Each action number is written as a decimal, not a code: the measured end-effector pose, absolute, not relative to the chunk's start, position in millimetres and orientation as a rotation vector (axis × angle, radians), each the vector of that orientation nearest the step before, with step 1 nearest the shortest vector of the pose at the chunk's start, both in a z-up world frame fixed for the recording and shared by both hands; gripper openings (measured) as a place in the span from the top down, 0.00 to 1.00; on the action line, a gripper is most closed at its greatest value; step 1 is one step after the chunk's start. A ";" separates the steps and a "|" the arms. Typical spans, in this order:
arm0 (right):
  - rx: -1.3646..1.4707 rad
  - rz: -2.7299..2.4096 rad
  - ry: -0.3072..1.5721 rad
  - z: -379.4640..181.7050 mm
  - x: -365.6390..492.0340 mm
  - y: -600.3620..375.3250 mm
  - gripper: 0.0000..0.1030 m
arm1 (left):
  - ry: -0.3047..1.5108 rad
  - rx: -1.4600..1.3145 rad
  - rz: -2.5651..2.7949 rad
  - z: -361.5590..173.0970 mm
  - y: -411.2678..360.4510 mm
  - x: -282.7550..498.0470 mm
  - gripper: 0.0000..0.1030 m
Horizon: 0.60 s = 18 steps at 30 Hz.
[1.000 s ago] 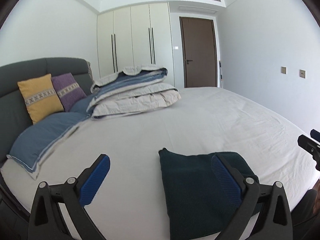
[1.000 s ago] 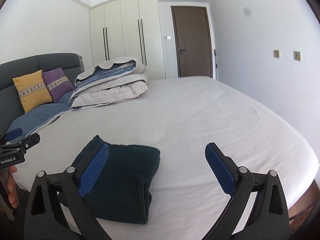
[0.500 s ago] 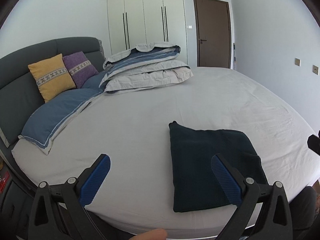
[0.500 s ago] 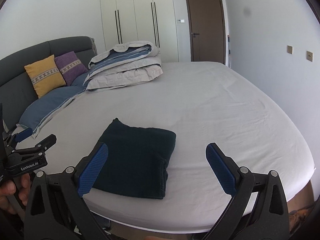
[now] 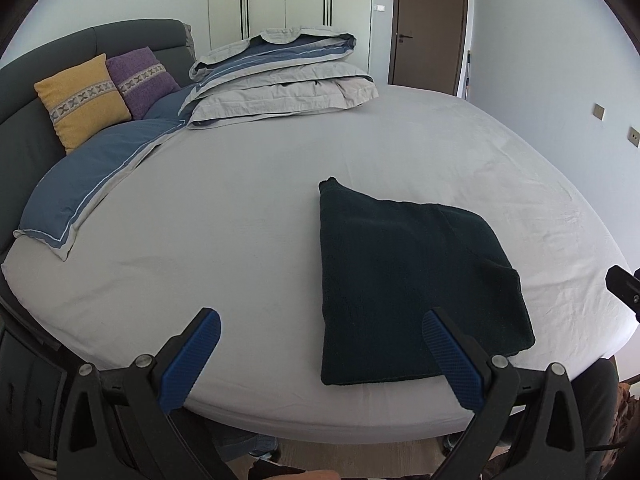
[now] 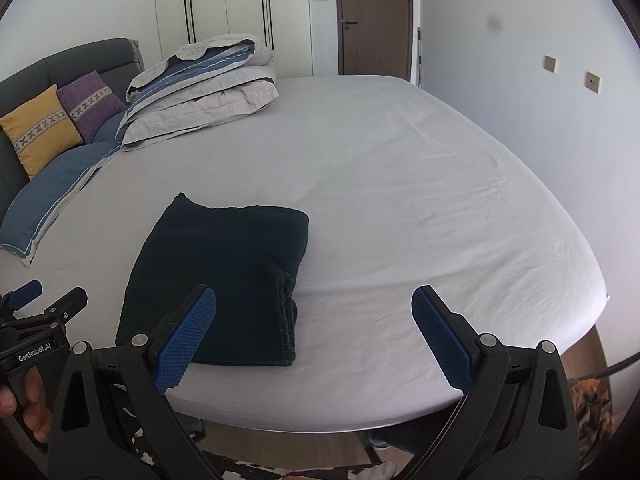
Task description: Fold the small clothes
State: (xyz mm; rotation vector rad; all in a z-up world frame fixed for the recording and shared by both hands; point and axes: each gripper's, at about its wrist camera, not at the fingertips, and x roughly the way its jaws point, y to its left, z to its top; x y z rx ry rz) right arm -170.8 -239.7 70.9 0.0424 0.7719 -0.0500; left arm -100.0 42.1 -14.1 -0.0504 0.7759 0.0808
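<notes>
A dark green garment (image 5: pixel 408 280), folded into a neat rectangle, lies flat near the front edge of the bed's white sheet (image 5: pixel 248 208). It also shows in the right wrist view (image 6: pixel 224 276). My left gripper (image 5: pixel 320 356) is open and empty, held above the bed's front edge, to the left of the garment. My right gripper (image 6: pixel 314 332) is open and empty, above the front edge, to the right of the garment. The left gripper's body (image 6: pixel 36 332) shows at the left edge of the right wrist view.
A folded grey and blue duvet (image 5: pixel 280 80) lies at the back of the bed. A blue pillow (image 5: pixel 100 176), a yellow cushion (image 5: pixel 80 100) and a purple cushion (image 5: pixel 140 76) lean on the grey headboard (image 5: pixel 24 136). Wardrobes and a brown door (image 5: pixel 430 24) stand behind.
Both grippers have pulled back and risen away from the folded garment, past the bed's front edge. The garment has stayed flat on the sheet. Both stay open.
</notes>
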 end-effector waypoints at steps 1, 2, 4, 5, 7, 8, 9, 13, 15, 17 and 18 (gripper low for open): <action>0.039 -0.049 0.779 68.9 -169.9 -239.1 0.03 | 0.779 -0.050 0.080 -15.3 42.0 -99.7 0.00; 0.034 -0.048 0.785 67.7 -168.9 -239.1 0.03 | 0.781 -0.048 0.080 -16.3 41.7 -99.6 0.00; 0.026 -0.047 0.793 64.8 -168.1 -237.7 0.03 | 0.785 -0.047 0.078 -17.6 41.1 -99.4 0.00; 0.025 -0.045 0.797 64.4 -167.5 -237.7 0.03 | 0.787 -0.047 0.077 -18.1 40.6 -99.5 0.00; 0.023 -0.042 0.803 61.5 -166.4 -236.3 0.03 | 0.788 -0.046 0.076 -18.6 40.0 -99.3 0.00; 0.022 -0.041 0.807 60.2 -166.2 -235.5 0.03 | 0.790 -0.046 0.075 -18.9 39.9 -99.1 0.00; 0.021 -0.041 0.811 58.7 -165.5 -234.9 0.03 | 0.791 -0.047 0.074 -19.1 39.8 -99.1 0.00; 0.020 -0.033 0.822 54.5 -163.9 -232.9 0.03 | 0.792 -0.048 0.074 -19.1 39.9 -99.0 0.00; 0.019 -0.028 0.824 53.1 -163.0 -231.5 0.03 | 0.792 -0.048 0.072 -19.0 40.0 -99.0 0.00; 0.018 -0.027 0.825 52.7 -163.1 -229.3 0.03 | 0.795 -0.049 0.072 -19.4 39.9 -99.0 0.00; 0.018 -0.026 0.825 52.2 -162.8 -228.8 0.03 | 0.796 -0.049 0.071 -19.7 40.0 -99.0 0.00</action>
